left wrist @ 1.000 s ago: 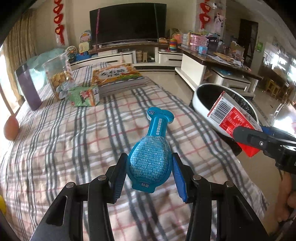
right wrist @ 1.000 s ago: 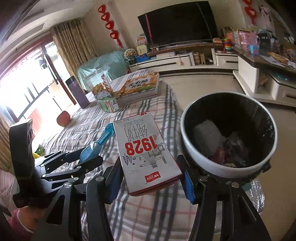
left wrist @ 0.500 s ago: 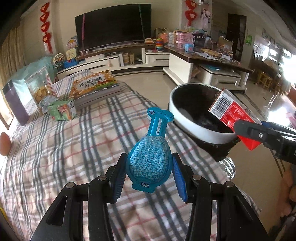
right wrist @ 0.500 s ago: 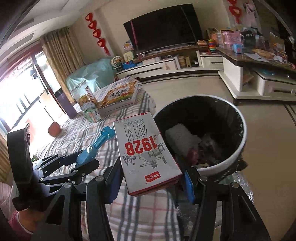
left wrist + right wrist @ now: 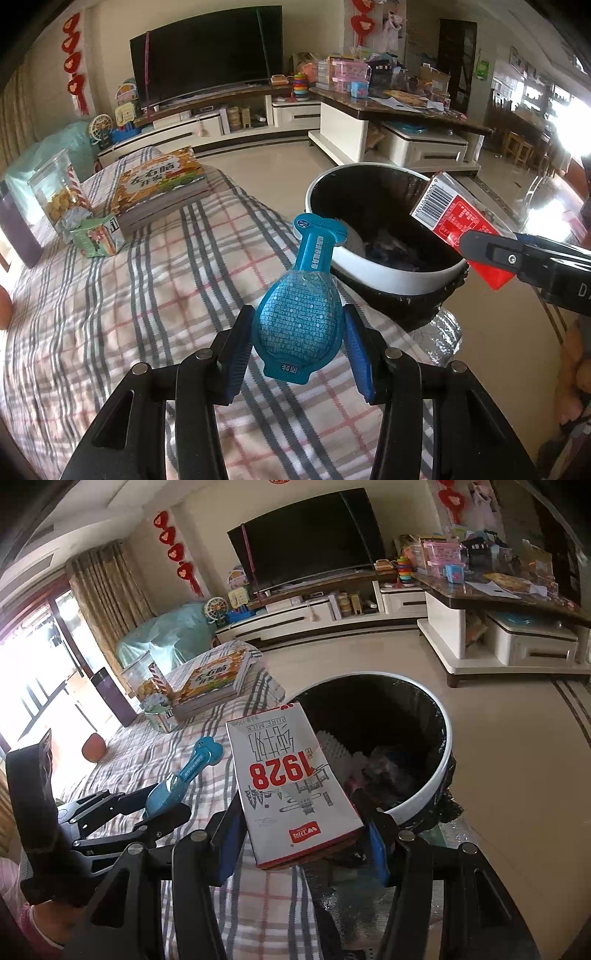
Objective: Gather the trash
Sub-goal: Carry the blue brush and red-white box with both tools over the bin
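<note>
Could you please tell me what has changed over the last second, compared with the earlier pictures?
Both grippers moved toward the trash bin: the milk carton now reaches over its rim, and the blue packet is nearer it. Left gripper and right gripper stay clamped; nothing released.

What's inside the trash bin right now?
The trash bin holds a white textured piece and dark crumpled wrappers; the milk carton covers its near-left part.

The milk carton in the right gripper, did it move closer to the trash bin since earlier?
Yes. The milk carton now overlaps the trash bin rim.
</note>
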### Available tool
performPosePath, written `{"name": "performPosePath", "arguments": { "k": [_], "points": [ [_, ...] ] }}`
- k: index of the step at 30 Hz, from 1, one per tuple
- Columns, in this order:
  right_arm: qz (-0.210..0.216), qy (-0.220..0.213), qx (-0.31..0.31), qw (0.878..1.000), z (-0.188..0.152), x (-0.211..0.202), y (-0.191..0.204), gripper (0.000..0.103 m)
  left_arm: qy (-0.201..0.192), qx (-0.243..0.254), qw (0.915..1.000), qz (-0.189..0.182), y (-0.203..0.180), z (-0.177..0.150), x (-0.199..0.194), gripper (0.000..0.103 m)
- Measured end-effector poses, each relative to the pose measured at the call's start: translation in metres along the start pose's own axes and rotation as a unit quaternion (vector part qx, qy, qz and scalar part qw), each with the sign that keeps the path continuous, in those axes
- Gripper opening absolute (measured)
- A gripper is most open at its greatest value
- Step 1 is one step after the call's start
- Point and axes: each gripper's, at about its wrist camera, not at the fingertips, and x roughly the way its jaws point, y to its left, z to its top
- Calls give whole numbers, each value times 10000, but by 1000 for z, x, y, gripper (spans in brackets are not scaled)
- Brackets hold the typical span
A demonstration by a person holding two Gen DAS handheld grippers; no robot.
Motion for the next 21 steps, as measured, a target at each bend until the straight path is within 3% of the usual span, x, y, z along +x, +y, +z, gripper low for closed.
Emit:
{"name": "performPosePath", "arguments": {
  "k": [21],
  "points": [
    [-223, 124, 72, 9996, 11, 5, -20, 56, 32, 156, 9999, -46, -16, 19, 24, 46]
  ]
}}
